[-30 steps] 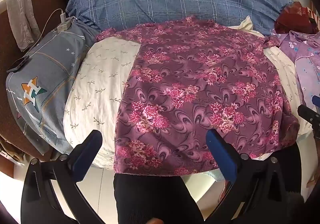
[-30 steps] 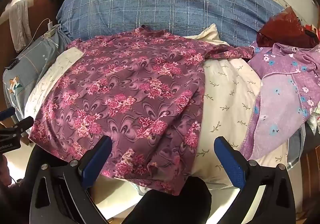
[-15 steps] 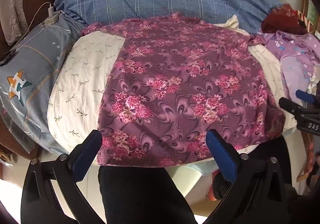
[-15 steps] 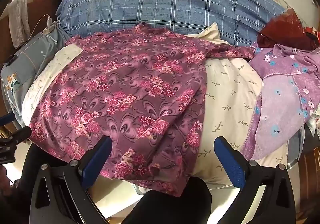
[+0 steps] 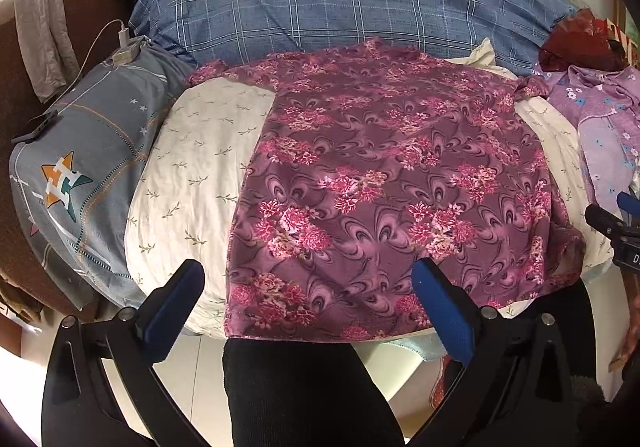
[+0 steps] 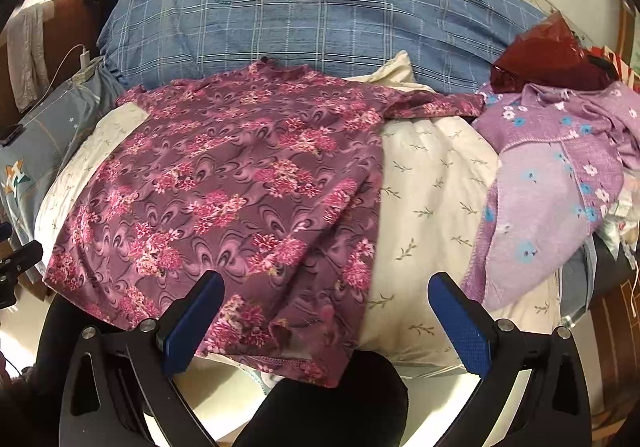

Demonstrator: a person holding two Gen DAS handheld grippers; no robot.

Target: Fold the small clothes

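A maroon top with pink flowers (image 5: pixel 384 191) lies spread flat on a cream pillow (image 5: pixel 200 175), its hem hanging over the near edge and both short sleeves stretched out. The same floral top (image 6: pixel 224 199) fills the left half of the right wrist view, with its right hem corner rumpled. My left gripper (image 5: pixel 308 307) hovers open just in front of the hem, nothing between its blue pads. My right gripper (image 6: pixel 324 321) also stands open, above the hem's right corner, and holds nothing. The right gripper's tip (image 5: pixel 612 223) shows at the far right of the left wrist view.
A blue checked quilt (image 5: pixel 340 7) lies behind the top. A lilac flowered garment (image 6: pixel 552 175) and a dark red bag (image 6: pixel 544 55) sit at the right. A grey-blue pillow (image 5: pixel 80 167) with a phone and charger cable lies at left. A person's dark-clad leg (image 5: pixel 304 391) is below.
The left wrist view swung out and back over the hem, ending a little closer to the top. The right gripper stayed nearly still. Both jaws stayed open; the top did not move.
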